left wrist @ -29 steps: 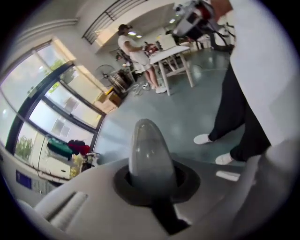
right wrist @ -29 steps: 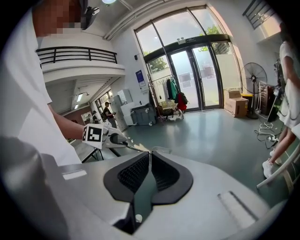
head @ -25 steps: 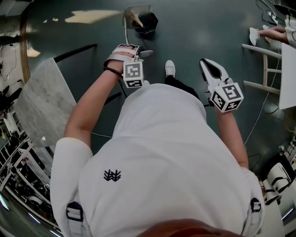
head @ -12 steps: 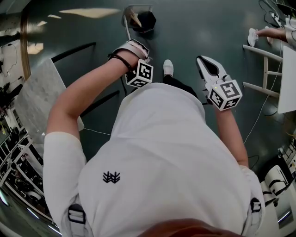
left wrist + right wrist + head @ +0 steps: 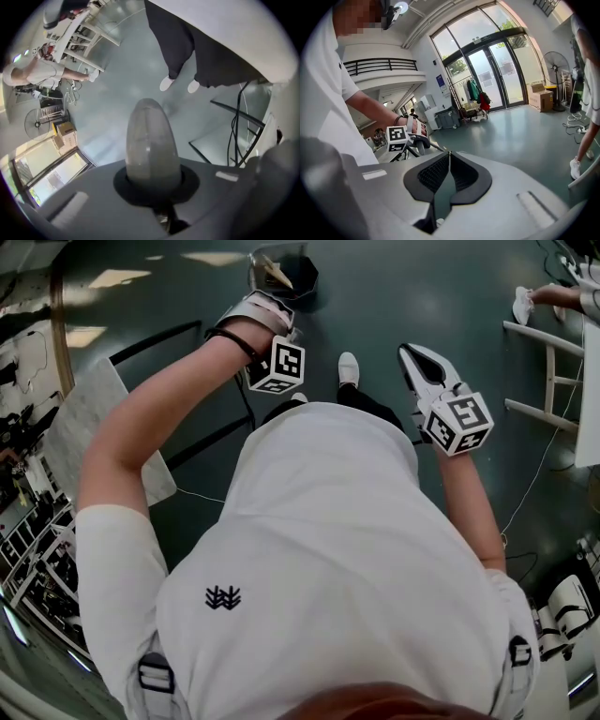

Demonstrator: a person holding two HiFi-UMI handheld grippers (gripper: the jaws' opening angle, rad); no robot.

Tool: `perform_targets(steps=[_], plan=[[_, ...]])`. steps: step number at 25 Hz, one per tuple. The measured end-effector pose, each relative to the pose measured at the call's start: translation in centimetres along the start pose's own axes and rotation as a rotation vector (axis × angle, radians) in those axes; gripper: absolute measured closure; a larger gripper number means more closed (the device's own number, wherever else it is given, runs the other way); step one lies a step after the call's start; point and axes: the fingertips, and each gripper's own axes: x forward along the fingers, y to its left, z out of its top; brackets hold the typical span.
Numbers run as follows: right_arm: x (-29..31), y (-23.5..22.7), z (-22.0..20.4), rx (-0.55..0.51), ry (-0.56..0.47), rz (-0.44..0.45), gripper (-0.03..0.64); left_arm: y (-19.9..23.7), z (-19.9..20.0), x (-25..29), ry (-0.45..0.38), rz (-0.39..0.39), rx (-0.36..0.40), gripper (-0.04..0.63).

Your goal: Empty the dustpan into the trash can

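Clamping L tongs (image 5: 154,194) on grey translucent rounded dustpan handle (image 5: 149,140); R tongs (image 5: 449,164) pressed together.

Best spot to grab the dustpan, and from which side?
The handle's rounded top end, from above. The dustpan sits low and its handle rises toward the person, so that end is nearest and slim enough for two jaws. The left gripper is shut on it there.

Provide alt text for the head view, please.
From above, a person in a white shirt holds a gripper in each hand over a dark floor. The left gripper holds a dustpan by its handle beside a black trash can; the right gripper is empty.
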Motion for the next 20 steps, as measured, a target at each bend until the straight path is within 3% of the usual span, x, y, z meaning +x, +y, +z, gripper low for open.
perform_targets(steps=[3, 6, 11, 20], plan=[[-0.1, -0.6, -0.4, 0.016, -0.017, 0.002, 0.614, -0.2, -2.1, 0.1, 0.078, -0.008, 0.116, 0.538], [0.1, -1.0, -0.2, 0.023, -0.042, 0.006, 0.614, 0.1, -3.3, 0.1, 0.101, -0.023, 0.191, 0.540], [0.1, -1.3, 0.0, 0.031, -0.071, 0.015, 0.614, 1.6, -3.9, 0.1, 0.113, -0.040, 0.179, 0.538], [0.2, -2.0, -0.8, 0.037, -0.089, 0.018, 0.614, 2.4, -4.1, 0.4, 0.185, -0.058, 0.240, 0.540]])
